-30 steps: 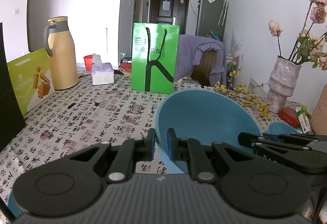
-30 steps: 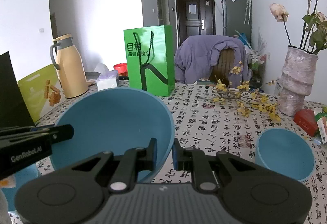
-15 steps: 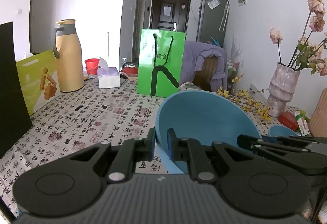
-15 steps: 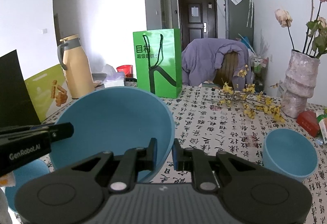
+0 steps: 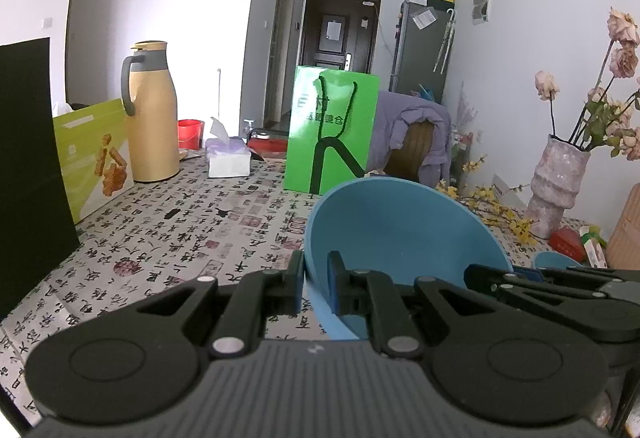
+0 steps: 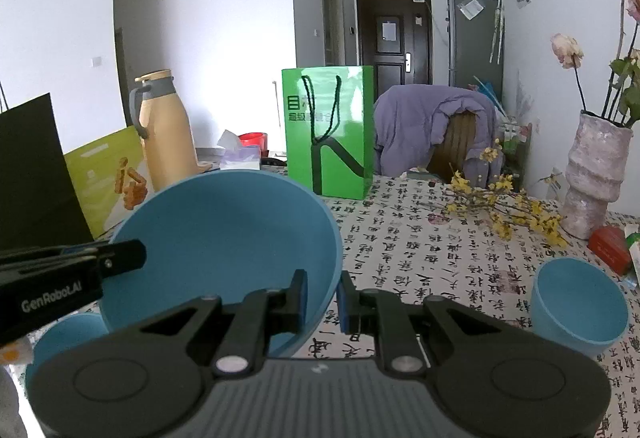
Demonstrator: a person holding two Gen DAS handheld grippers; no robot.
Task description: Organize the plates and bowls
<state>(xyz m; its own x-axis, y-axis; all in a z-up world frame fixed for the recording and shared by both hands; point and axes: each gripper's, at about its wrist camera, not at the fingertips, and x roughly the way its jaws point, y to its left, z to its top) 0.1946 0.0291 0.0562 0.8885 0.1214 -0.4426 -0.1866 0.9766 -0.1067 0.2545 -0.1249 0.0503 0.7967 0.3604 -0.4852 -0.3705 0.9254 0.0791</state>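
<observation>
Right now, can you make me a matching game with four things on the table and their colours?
Things:
1. bowl
2. bag
3. jug
4. vase

Colours:
A. tan
B. pinkish grey
C. blue
D. green

Pairs: 1-C, 2-D, 3-A, 4-B

The tabletop (image 6: 432,250), covered in a calligraphy-print cloth, carries a green bag (image 6: 328,130), a tan thermos (image 5: 152,114), a tissue box (image 5: 228,158), a vase (image 6: 598,178), yellow sprigs (image 6: 504,206) and a small blue bowl (image 6: 576,306).
</observation>
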